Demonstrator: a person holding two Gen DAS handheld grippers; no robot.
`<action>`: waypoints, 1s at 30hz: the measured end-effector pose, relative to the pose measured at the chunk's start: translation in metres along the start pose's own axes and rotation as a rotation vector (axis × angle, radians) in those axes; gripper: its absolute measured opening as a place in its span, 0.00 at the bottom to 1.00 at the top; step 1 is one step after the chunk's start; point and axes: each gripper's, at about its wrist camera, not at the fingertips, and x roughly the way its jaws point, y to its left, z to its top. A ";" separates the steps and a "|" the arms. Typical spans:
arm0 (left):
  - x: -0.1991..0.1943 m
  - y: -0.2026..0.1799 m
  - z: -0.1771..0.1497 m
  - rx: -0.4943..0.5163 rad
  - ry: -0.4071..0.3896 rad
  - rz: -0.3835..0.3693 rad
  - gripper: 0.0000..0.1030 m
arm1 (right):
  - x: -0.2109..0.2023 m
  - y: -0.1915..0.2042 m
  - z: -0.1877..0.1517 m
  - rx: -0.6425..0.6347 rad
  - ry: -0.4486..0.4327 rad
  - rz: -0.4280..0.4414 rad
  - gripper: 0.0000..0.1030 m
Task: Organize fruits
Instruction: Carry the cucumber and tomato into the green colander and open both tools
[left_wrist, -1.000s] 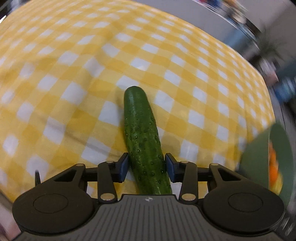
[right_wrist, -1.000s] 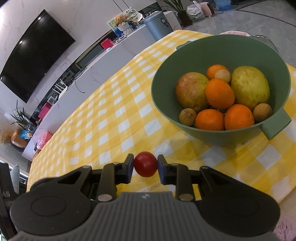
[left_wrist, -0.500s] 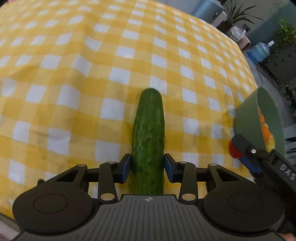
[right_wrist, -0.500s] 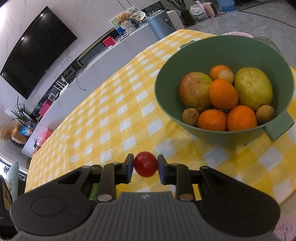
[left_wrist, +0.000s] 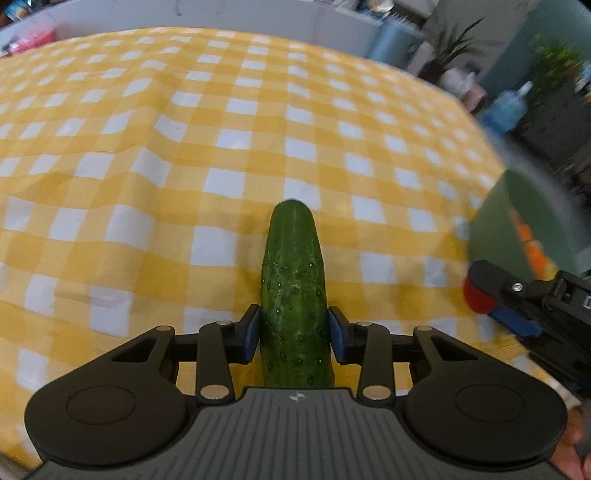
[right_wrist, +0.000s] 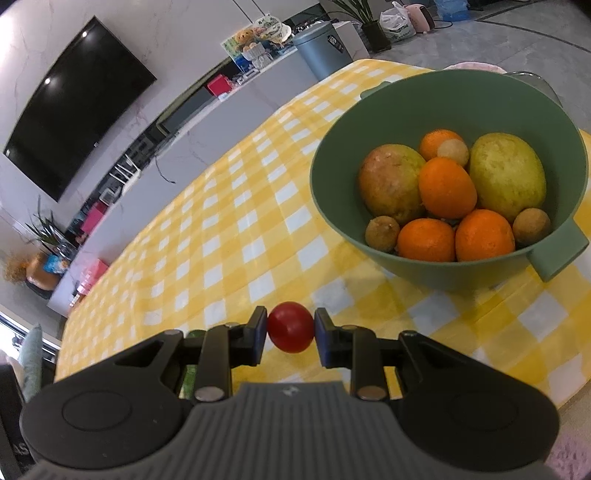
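At the bottom middle of the left wrist view, we see the left gripper (left_wrist: 294, 328) with its two blue pads pressed on the sides of a green cucumber (left_wrist: 293, 295). The cucumber is long and bumpy, and it points up the middle of the frame, away from us. Under it lies the yellow and white checked cloth (left_wrist: 184, 147), which fills most of the frame. At the right edge of this view we see the right gripper (left_wrist: 484, 301) from the side, with a red thing in its tip. Just above it, at the right edge, is the blurry green bowl (left_wrist: 491, 221) with some orange inside.

In the right wrist view, the right gripper (right_wrist: 290, 328) sits at the bottom middle. Its two fingers are squeezed on a small red tomato (right_wrist: 290, 326), one on each side. A bit of green peeks out behind the left finger in the lower left. Past the tomato is more checked cloth (right_wrist: 229, 251). In the upper right of the frame the green bowl (right_wrist: 332, 184) stands on the cloth. Inside we see four oranges (right_wrist: 447, 186), two big yellow-green fruits (right_wrist: 508, 177) and three small brown round fruits (right_wrist: 382, 234). Far off, in the upper left, a black TV (right_wrist: 74, 107) hangs on the wall.
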 end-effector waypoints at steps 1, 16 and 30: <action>-0.002 0.005 -0.001 -0.008 -0.011 -0.050 0.41 | -0.002 -0.001 0.000 0.006 -0.005 0.013 0.23; -0.016 0.020 0.002 -0.120 -0.122 -0.549 0.41 | -0.084 -0.093 0.021 0.328 -0.336 0.126 0.23; -0.013 -0.076 0.043 0.023 -0.158 -0.666 0.41 | -0.088 -0.108 0.020 0.349 -0.380 0.028 0.27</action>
